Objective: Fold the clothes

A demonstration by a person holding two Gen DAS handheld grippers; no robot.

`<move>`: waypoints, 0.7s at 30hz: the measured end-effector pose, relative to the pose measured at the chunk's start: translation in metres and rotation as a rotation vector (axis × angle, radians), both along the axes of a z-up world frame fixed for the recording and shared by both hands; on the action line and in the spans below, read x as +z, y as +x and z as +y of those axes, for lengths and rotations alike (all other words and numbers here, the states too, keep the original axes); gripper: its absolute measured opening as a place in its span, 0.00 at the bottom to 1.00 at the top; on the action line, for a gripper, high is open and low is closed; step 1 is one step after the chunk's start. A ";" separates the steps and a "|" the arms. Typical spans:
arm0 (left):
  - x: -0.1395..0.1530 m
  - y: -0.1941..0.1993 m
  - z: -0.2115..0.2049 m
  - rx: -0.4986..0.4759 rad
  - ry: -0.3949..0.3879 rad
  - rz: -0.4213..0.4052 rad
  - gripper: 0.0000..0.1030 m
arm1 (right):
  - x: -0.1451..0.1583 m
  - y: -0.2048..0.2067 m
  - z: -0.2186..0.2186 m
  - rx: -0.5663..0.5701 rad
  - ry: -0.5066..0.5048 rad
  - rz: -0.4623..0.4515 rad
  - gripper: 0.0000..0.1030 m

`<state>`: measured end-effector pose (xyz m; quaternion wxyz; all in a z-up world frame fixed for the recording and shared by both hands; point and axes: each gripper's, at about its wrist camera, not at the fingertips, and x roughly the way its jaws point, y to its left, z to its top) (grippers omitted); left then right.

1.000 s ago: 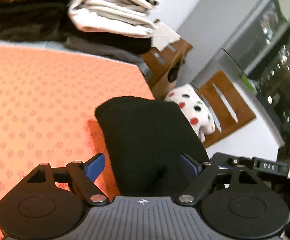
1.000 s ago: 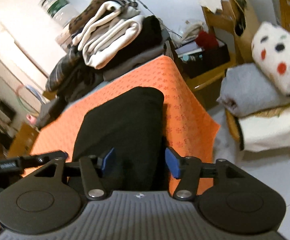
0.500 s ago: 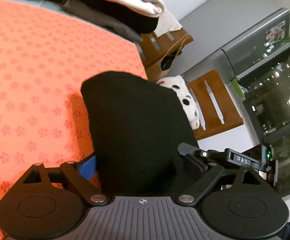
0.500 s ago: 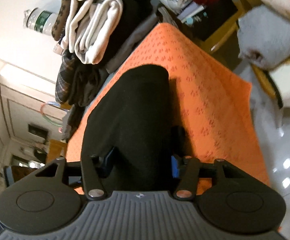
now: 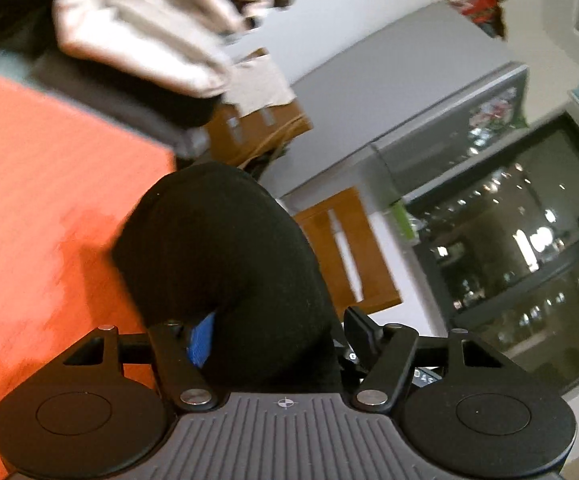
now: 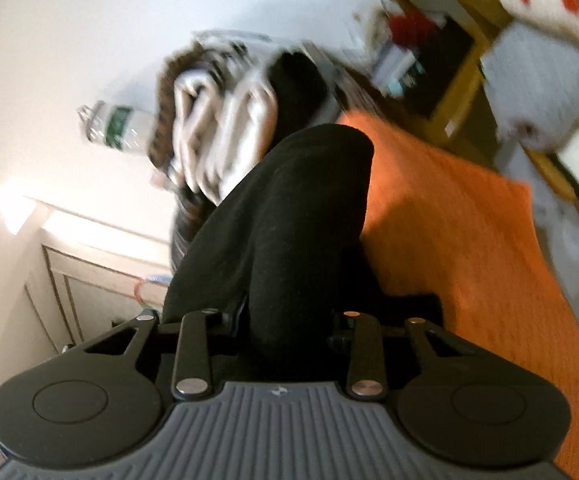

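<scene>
A folded black garment (image 5: 225, 264) is held up off the orange patterned table cover (image 5: 41, 184). My left gripper (image 5: 277, 334) is shut on its near end; a blue pad (image 5: 201, 338) shows against the cloth. In the right wrist view the same black garment (image 6: 285, 224) runs away from my right gripper (image 6: 289, 320), which is shut on it; its pads are hidden by cloth. The orange cover (image 6: 461, 232) lies below and to the right. Both views are motion-blurred.
A stack of folded clothes, beige on dark (image 5: 145, 36), sits at the table's far end; it also shows in the right wrist view (image 6: 229, 120) beside a plastic bottle (image 6: 117, 128). Wooden chairs (image 5: 349, 252), a fridge (image 5: 449, 140) and piled blankets (image 6: 537, 92) stand beyond the table edge.
Both grippers have closed on the black garment and lifted it off the orange cover, tilting upward. The garment now bends and hangs between them.
</scene>
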<state>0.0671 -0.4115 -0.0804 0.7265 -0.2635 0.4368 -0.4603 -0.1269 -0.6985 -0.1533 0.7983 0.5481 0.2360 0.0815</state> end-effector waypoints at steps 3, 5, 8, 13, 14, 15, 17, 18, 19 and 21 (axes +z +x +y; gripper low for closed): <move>0.014 0.024 -0.024 -0.010 -0.032 -0.032 0.67 | 0.026 0.015 -0.022 -0.024 -0.057 -0.045 0.37; 0.021 0.043 -0.038 -0.010 -0.056 -0.054 0.67 | 0.043 0.031 -0.037 -0.033 -0.099 -0.071 0.37; 0.029 0.068 -0.055 0.002 -0.086 -0.077 0.67 | 0.061 0.058 -0.057 -0.048 -0.143 -0.103 0.37; 0.009 0.111 -0.065 0.052 -0.078 -0.050 0.67 | 0.070 0.115 -0.075 -0.040 -0.216 -0.095 0.37; 0.001 0.118 -0.062 0.070 -0.064 -0.036 0.67 | 0.068 0.128 -0.077 -0.030 -0.227 -0.085 0.37; -0.008 0.122 -0.056 0.089 -0.050 -0.023 0.67 | 0.063 0.142 -0.076 -0.013 -0.236 -0.071 0.37; -0.025 0.132 -0.042 0.132 -0.024 0.006 0.67 | 0.047 0.170 -0.070 0.036 -0.240 -0.039 0.37; -0.034 0.137 -0.033 0.158 -0.012 0.025 0.67 | 0.038 0.184 -0.065 0.061 -0.233 -0.024 0.37; -0.041 0.141 -0.024 0.181 0.004 0.042 0.67 | 0.028 0.197 -0.060 0.086 -0.224 -0.008 0.37; -0.056 0.150 -0.010 0.218 0.048 0.066 0.67 | 0.008 0.219 -0.050 0.129 -0.211 0.028 0.37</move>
